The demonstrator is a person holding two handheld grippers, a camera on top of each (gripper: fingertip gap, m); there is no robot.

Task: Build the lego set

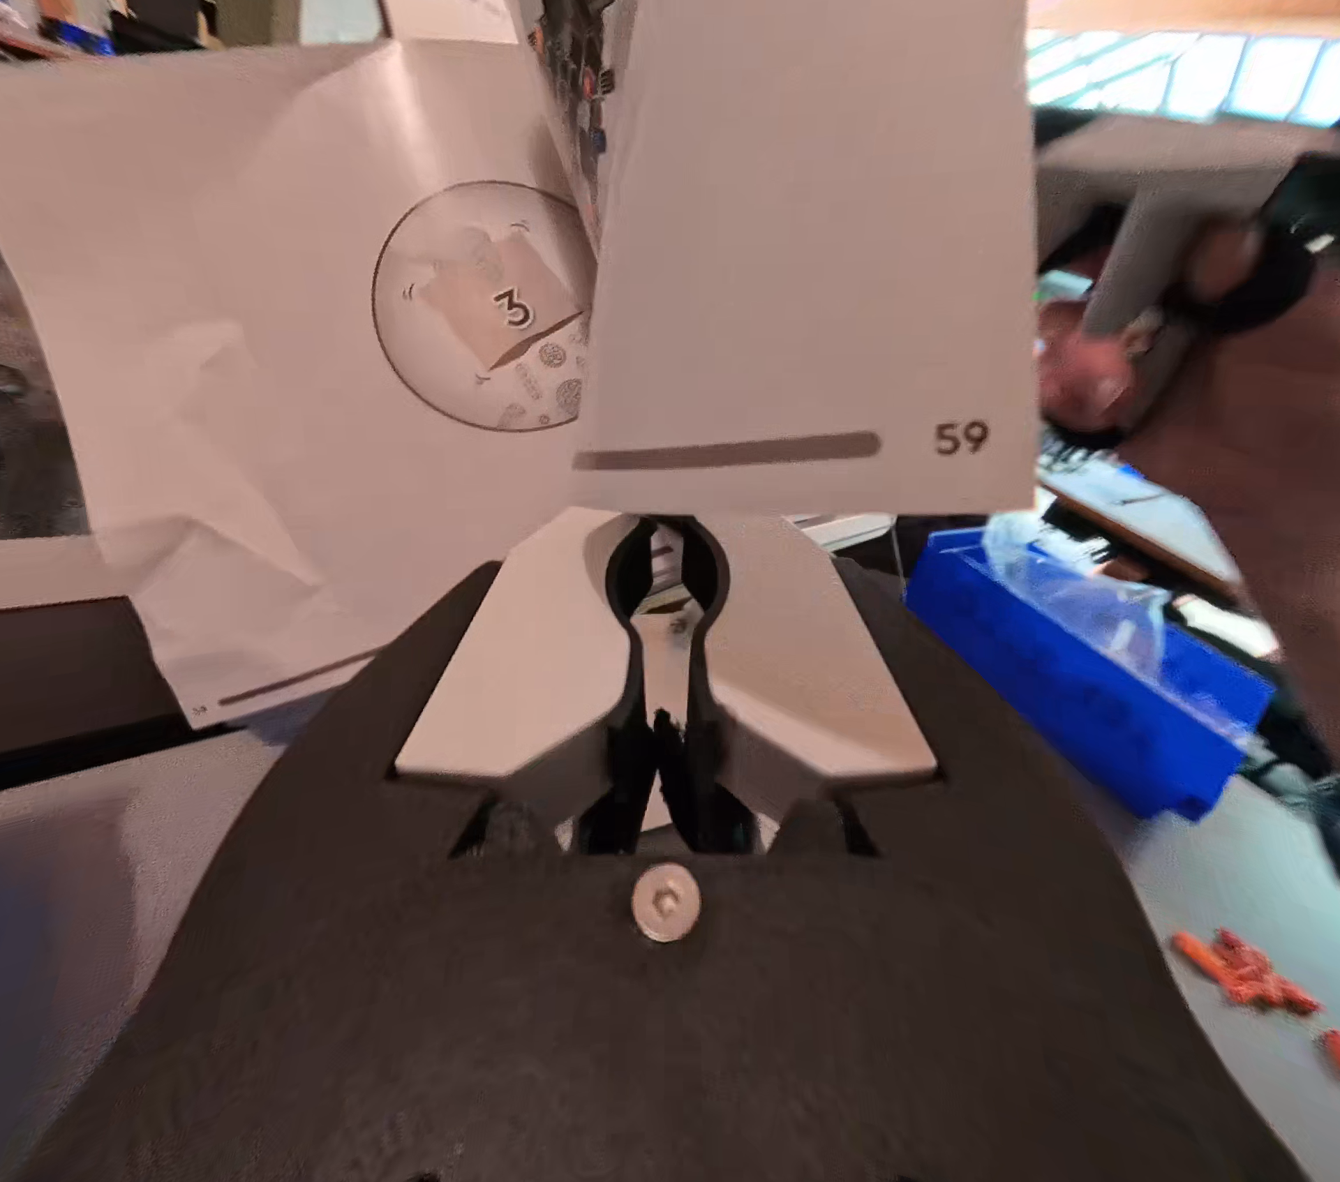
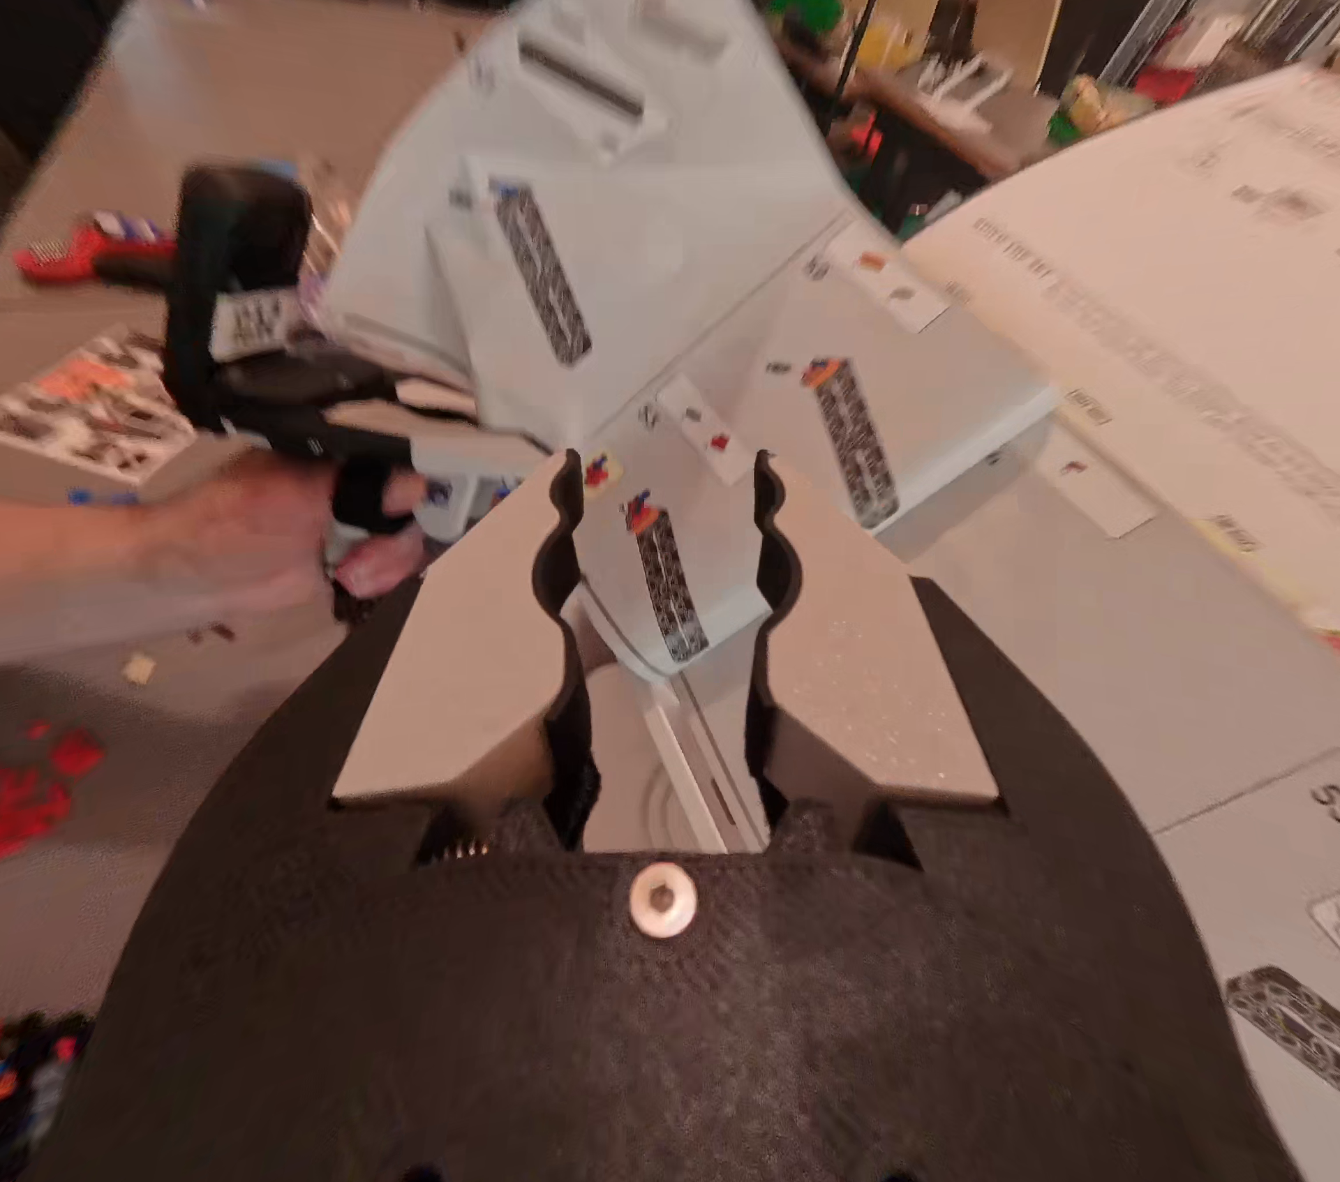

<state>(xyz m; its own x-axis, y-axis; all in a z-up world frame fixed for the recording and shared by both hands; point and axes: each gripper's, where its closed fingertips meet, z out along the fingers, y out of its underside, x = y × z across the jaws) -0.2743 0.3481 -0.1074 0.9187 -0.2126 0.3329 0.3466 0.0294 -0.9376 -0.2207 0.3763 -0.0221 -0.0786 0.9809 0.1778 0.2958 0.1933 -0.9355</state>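
My left gripper (image 1: 667, 527) is shut on the bottom edge of a white page (image 1: 797, 205) of the Lego instruction booklet and holds it lifted upright. More pages curl to the left behind it (image 1: 254, 350). In the right wrist view, my right gripper (image 2: 667, 466) is open and empty, just above the open booklet (image 2: 943, 422). The lifted page (image 2: 616, 168) stands up ahead of it. The left gripper (image 2: 290, 393), held by a hand (image 2: 217, 538), shows to the left at that page's base.
A blue bin (image 1: 1088, 676) with clear plastic in it stands to the right of the left gripper. Small orange-red pieces (image 1: 1247, 988) lie near it. Red bricks (image 2: 43, 785) and a printed sheet (image 2: 94, 408) lie on the grey table at the left. Cluttered tables stand behind. Tip to tip, the grippers are about 11 cm apart.
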